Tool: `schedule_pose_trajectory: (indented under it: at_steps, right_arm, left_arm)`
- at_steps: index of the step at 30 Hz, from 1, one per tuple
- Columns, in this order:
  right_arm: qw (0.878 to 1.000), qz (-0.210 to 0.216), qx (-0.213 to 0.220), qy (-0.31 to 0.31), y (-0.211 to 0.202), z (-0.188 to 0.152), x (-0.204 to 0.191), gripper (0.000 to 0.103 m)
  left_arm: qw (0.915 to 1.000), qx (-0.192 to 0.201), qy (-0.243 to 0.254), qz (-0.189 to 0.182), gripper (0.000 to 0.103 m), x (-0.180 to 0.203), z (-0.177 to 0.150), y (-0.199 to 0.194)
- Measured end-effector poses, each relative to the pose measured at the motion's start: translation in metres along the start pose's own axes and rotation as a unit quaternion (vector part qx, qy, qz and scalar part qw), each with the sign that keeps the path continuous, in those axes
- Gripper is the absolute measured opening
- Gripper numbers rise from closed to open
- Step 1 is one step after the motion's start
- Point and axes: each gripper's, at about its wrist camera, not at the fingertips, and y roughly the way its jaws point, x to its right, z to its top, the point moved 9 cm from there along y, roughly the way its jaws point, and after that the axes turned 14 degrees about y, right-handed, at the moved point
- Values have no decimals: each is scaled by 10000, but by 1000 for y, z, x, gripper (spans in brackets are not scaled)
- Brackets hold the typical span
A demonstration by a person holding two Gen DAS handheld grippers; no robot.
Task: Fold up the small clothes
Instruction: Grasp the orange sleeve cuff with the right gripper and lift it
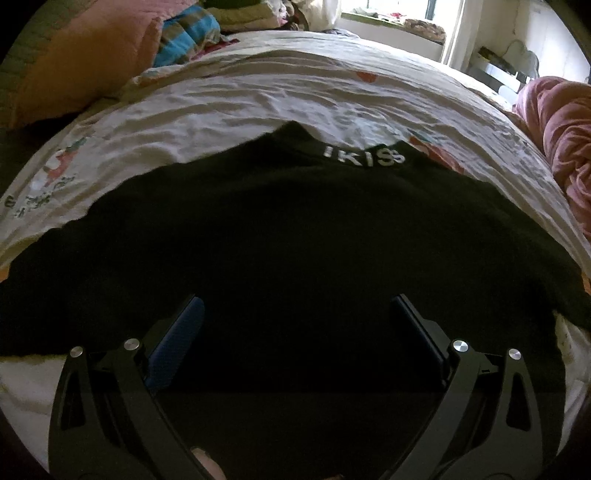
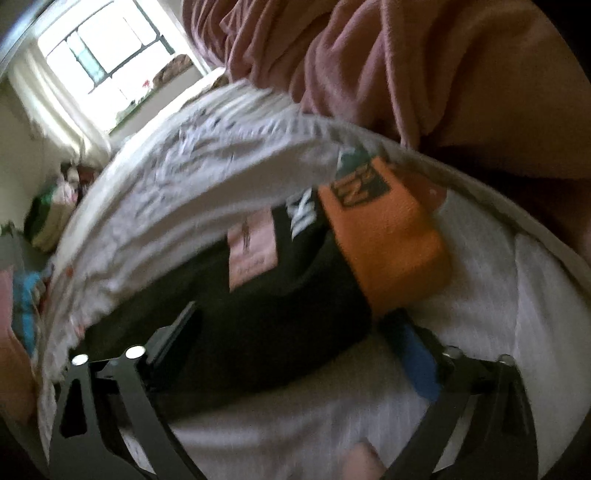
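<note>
Black garment spread on a printed white bedsheet, both grippers over it with jaws apart.

Rumpled white bedsheet [image 1: 229, 110] with cartoon prints across the bed, a mauve blanket [image 1: 561, 140] bunched along its right edge, an orange-pink pillow [image 1: 81, 62] and a blue striped cloth [image 1: 188, 33] at the far left by the bright window [image 2: 107, 55]. Black garment [image 1: 280, 229] flat on the sheet, white "IKISS" lettering [image 1: 364, 157] on its far band; in the blurred right wrist view, black cloth with a pink patch [image 2: 251, 247] and white letters beside a folded orange piece [image 2: 388, 236]. Left gripper [image 1: 295, 314] just above the dark fabric, jaws spread wide, nothing pinched. Right gripper [image 2: 299, 325] tilted, jaws apart astride the black cloth's near edge, blue pad [image 2: 417, 354] over bare sheet; contact with the cloth impossible to tell through the blur.
</note>
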Motion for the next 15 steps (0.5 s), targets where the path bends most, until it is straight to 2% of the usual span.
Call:
schedule_pose_trajectory:
  at_steps: [1, 3, 6, 15]
  right_arm:
    - [9999, -27, 90, 130, 1, 6, 3, 71]
    - [9992, 102, 185, 344, 1, 14, 5, 41]
    - [9979, 352, 190, 507, -1, 19, 6, 20]
    - [9929, 932, 651, -347, -54, 16, -59, 17]
  left_arm:
    - [10000, 55, 3, 27, 94, -5, 0, -2]
    - [9999, 115, 6, 91, 94, -13, 2, -5]
    - [9998, 136, -110, 72, 94, -26, 2, -7]
    - [9988, 276, -346, -190, 94, -43, 4, -25]
